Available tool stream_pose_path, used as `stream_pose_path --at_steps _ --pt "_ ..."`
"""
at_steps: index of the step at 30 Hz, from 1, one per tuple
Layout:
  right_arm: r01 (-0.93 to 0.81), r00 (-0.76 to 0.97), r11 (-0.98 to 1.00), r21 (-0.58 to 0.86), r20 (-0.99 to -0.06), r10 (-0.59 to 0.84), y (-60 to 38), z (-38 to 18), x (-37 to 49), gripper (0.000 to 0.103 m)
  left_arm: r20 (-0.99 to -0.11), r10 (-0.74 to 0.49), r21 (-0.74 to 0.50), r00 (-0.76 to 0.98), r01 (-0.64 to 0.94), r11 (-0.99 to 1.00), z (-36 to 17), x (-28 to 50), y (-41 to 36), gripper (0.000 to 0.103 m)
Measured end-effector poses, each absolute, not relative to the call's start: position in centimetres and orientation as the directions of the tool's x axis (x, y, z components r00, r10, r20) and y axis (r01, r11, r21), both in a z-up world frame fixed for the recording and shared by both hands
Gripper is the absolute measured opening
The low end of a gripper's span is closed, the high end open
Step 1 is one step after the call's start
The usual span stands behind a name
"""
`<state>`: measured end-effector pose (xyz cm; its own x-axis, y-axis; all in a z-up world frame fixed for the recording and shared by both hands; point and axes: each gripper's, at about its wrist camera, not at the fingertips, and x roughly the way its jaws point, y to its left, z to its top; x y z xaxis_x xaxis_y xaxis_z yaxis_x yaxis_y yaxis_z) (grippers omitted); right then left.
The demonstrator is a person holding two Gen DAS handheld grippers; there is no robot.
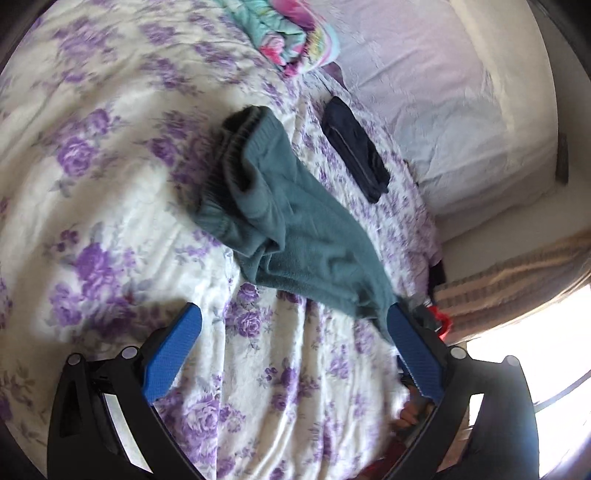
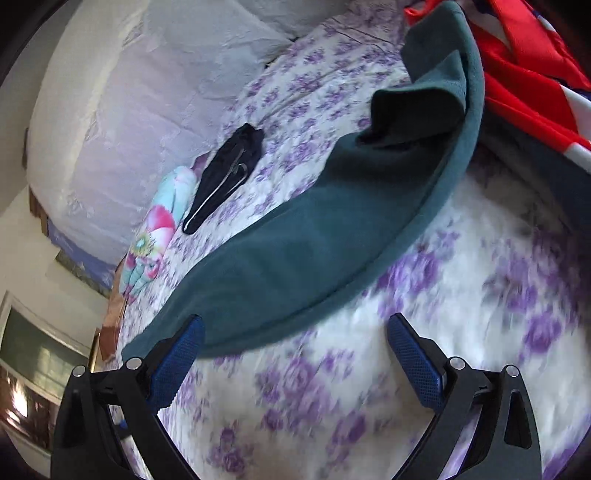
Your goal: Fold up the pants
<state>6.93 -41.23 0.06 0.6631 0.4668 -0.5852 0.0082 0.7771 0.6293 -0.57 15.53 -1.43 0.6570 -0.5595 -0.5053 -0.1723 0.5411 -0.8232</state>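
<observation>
Teal fleece pants (image 1: 295, 229) lie stretched across the floral bedspread (image 1: 110, 206). In the left wrist view the waistband is at the upper left, and one leg runs down to the right. My left gripper (image 1: 293, 310) is open above the bedspread. Its right finger (image 1: 410, 343) sits against the leg's end. In the right wrist view the pants (image 2: 314, 229) run from lower left to upper right. My right gripper (image 2: 295, 320) is open at their near edge, and its left finger (image 2: 181, 354) overlaps the fabric. Nothing is clamped.
A folded dark navy garment (image 1: 354, 147) (image 2: 225, 170) lies near the pale pillows (image 1: 443, 110). Beside it is a folded colourful garment (image 1: 291, 33) (image 2: 155, 236). Red fabric (image 2: 524, 62) shows at the upper right of the right wrist view. A hand (image 1: 410, 413) shows under the left gripper.
</observation>
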Motion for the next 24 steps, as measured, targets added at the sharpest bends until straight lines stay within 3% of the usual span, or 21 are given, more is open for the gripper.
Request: stream_pose_path --at_steps 6,13,16,17,18,19,21,23,24 --pt "0.075 0.671 0.710 0.700 -0.562 0.483 -42.9 -0.2 11.2 0.100 -0.533 -0.554 -0.828 0.639 -0.260 0.497 -1.6 1.2 16.2 0.098" --pt "0.030 0.741 0.774 0.632 -0.534 0.407 -42.3 -0.1 11.2 0.100 -0.648 -0.401 -0.705 0.648 -0.310 0.638 -1.1 5.9 14.3 0.098" --pt "0.024 0.750 0.793 0.609 -0.535 0.389 -42.1 0.2 11.5 0.099 -0.656 -0.319 -0.638 0.684 -0.278 0.718 -0.3 6.8 13.1 0.095" --pt "0.026 0.757 0.794 0.607 -0.531 0.380 -42.2 0.3 11.7 0.091 -0.653 -0.283 -0.615 0.702 -0.274 0.740 -0.1 6.7 13.3 0.064" --pt "0.038 0.762 0.799 0.600 -0.535 0.366 -42.3 0.3 11.8 0.077 -0.662 -0.222 -0.569 0.716 -0.287 0.771 0.2 6.6 13.8 0.022" --pt "0.045 0.765 0.799 0.600 -0.535 0.359 -42.5 0.2 11.7 0.069 -0.661 -0.201 -0.548 0.723 -0.281 0.788 0.5 6.6 14.4 0.012" --pt "0.054 0.752 0.776 0.629 -0.536 0.383 -42.9 -0.4 12.2 0.030 -0.643 -0.223 -0.581 0.733 -0.277 0.765 0.5 6.6 16.5 0.010" --pt "0.056 0.736 0.727 0.685 -0.520 0.433 -43.4 -1.0 12.5 0.008 -0.619 -0.250 -0.628 0.744 -0.279 0.726 0.4 6.1 18.5 0.008" --pt "0.058 0.731 0.710 0.702 -0.514 0.449 -43.2 -1.2 12.5 0.007 -0.600 -0.252 -0.648 0.760 -0.276 0.710 0.7 5.7 19.7 0.008"
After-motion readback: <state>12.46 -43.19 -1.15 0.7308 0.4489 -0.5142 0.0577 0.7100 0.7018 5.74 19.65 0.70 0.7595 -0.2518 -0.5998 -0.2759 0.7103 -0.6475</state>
